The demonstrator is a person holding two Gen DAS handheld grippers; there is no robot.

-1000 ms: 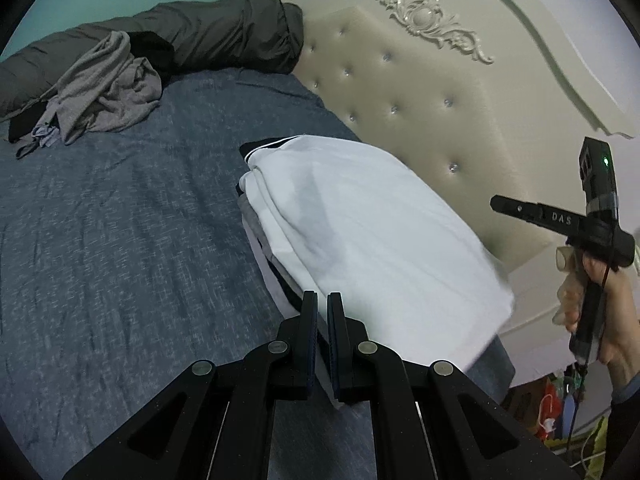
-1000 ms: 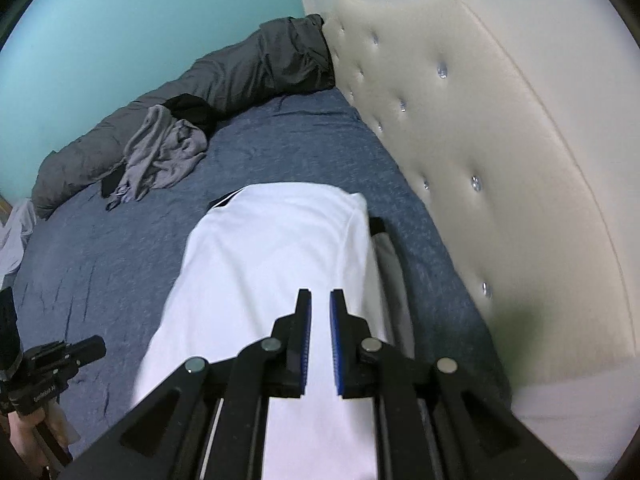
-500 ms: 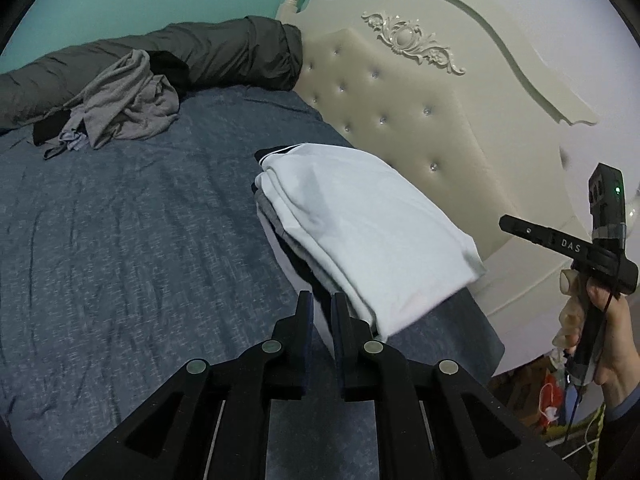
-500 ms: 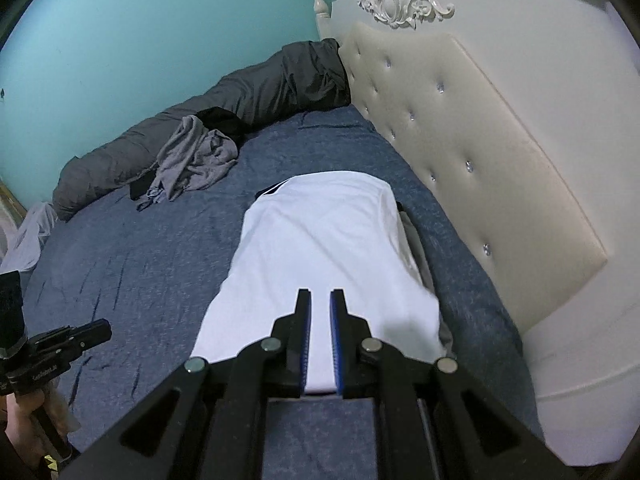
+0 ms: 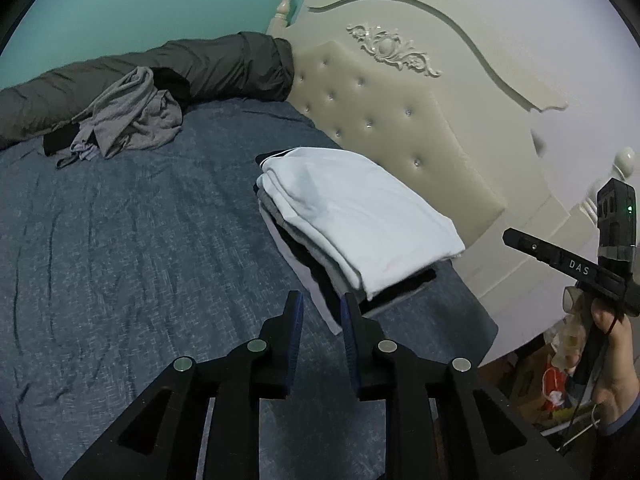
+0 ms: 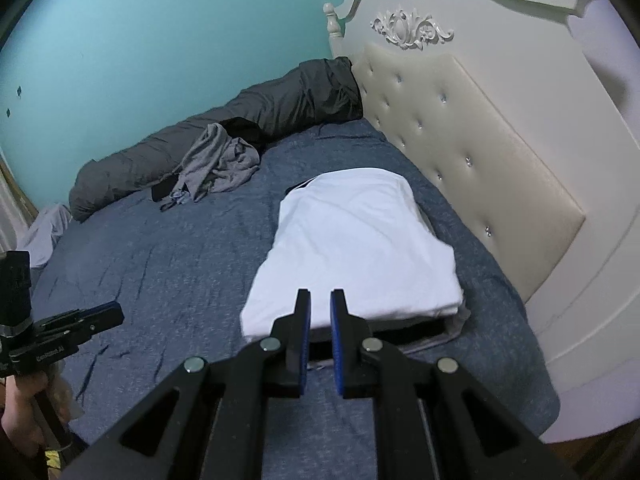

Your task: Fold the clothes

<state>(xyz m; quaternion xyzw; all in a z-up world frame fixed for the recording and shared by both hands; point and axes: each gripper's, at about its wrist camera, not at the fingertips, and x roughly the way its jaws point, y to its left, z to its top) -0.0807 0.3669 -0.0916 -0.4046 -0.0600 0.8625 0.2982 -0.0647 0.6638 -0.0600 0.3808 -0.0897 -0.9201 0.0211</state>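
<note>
A stack of folded clothes lies on the blue bed near the headboard, with a white garment [image 5: 360,216] [image 6: 360,248] on top and grey, black and white layers [image 5: 320,276] beneath. My left gripper [image 5: 322,300] hangs just short of the stack's near corner. Its jaws are opening and nothing is between them. My right gripper [image 6: 320,296] is shut and empty over the stack's near edge, apart from it. Each gripper also shows in the other's view, the right gripper [image 5: 560,264] held by a hand and the left gripper [image 6: 100,316] low at the left.
Crumpled grey clothes [image 5: 128,120] [image 6: 220,160] lie at the far side against a rolled dark duvet [image 5: 200,68]. The cream tufted headboard [image 5: 400,128] [image 6: 480,140] borders the stack. The wrinkled blue bedcover [image 5: 140,260] spreads left. Clutter [image 5: 556,384] sits on the floor beyond the bed's corner.
Both grippers have drawn back from the stack and risen a little, so the stack looks smaller and farther away. The left jaws have parted; the right jaws look the same.
</note>
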